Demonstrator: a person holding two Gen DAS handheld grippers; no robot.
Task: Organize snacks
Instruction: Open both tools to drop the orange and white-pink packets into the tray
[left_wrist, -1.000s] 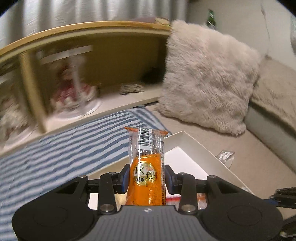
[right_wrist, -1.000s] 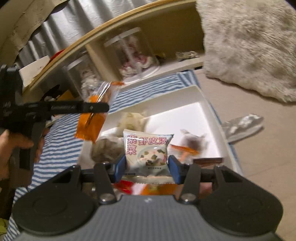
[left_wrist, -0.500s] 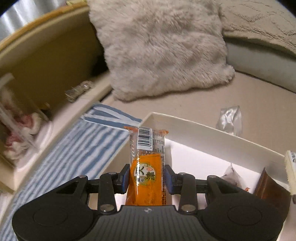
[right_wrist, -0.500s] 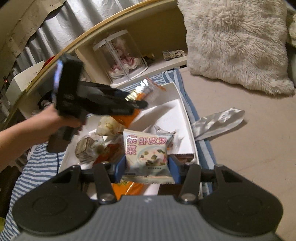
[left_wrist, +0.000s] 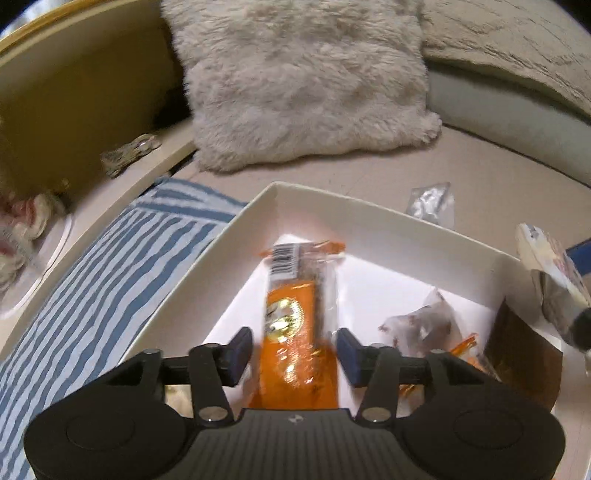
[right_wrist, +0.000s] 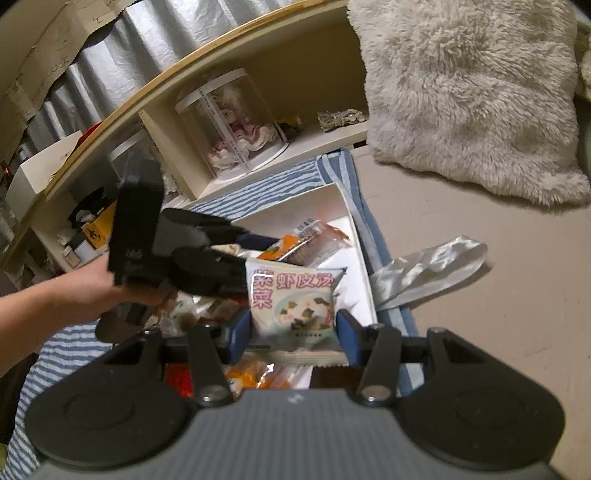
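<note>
Since the earlier frame the left gripper (left_wrist: 293, 354) has swung down from over the striped cloth (left_wrist: 92, 273) to the white box (left_wrist: 388, 218), and its jaws have just been opening: the pads now stand clear of the orange snack bar (left_wrist: 299, 314), which sits loose between them, blurred, its far end pointing into the far corner of the box. The right gripper (right_wrist: 293, 325) is clenched on a pale soup packet (right_wrist: 291, 299), held just above the near end of the box, where wrapped snacks lie along the left side. The step in hand looks like dropping the bar into the box. To do it well, the left jaws should part fully and the tool draw straight back toward the near side, so the pads do not snag the wrapper. The right tool would do best to wait until the left one is out of the way, then set its packet into the bare right part of the box. A crumpled silver wrapper (right_wrist: 424, 269) lies outside, just right of the box.
</note>
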